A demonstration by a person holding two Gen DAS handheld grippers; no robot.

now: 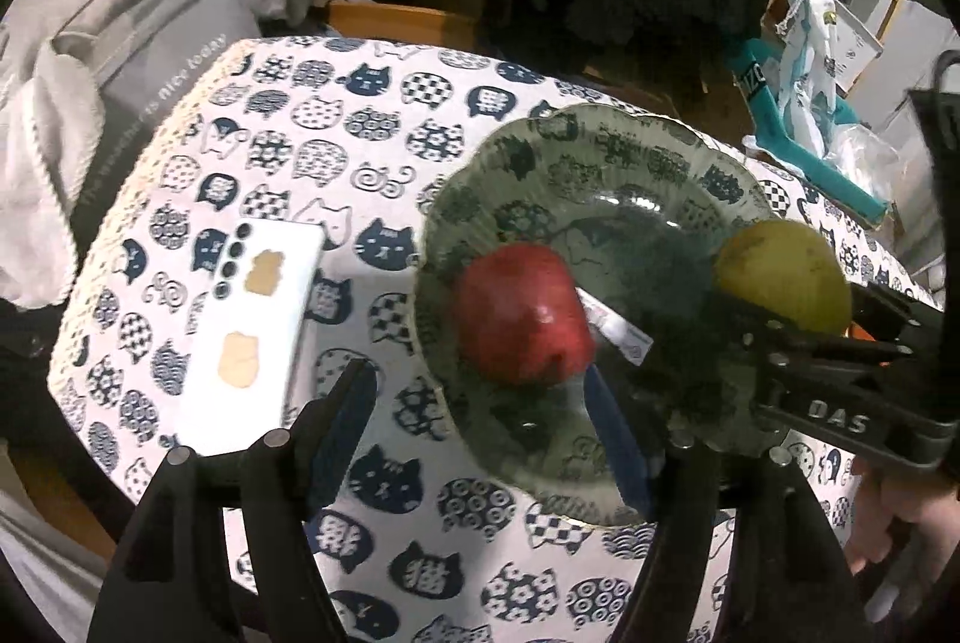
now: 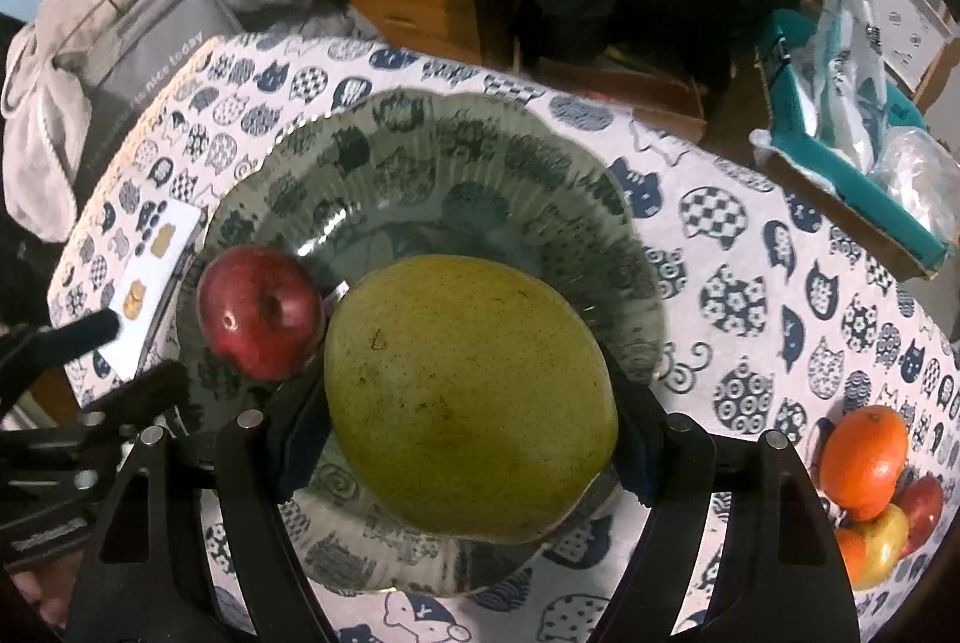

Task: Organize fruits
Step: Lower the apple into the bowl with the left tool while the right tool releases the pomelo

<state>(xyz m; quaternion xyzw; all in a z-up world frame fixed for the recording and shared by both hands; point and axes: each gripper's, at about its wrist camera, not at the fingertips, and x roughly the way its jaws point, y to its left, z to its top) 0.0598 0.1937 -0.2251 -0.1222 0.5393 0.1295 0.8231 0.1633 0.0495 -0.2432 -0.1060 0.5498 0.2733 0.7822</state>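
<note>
A glass plate (image 1: 630, 150) (image 2: 420, 150) with dark cat prints sits on the cat-patterned tablecloth. A red apple (image 1: 522, 313) (image 2: 261, 313) lies on its left part. My left gripper (image 1: 480, 403) is open, its fingers spread wide just in front of the apple and not touching it. My right gripper (image 2: 474, 433) is shut on a large green pear (image 2: 468, 391) (image 1: 786, 277) and holds it just over the plate's near side. The right gripper also shows from the side in the left wrist view (image 1: 840, 361).
A white phone (image 1: 252, 337) (image 2: 153, 283) lies left of the plate. An orange (image 2: 864, 451) and other fruit (image 2: 888, 529) sit at the table's right front. A grey bag (image 1: 150, 60) stands left of the table, a teal box (image 2: 840, 144) to the right.
</note>
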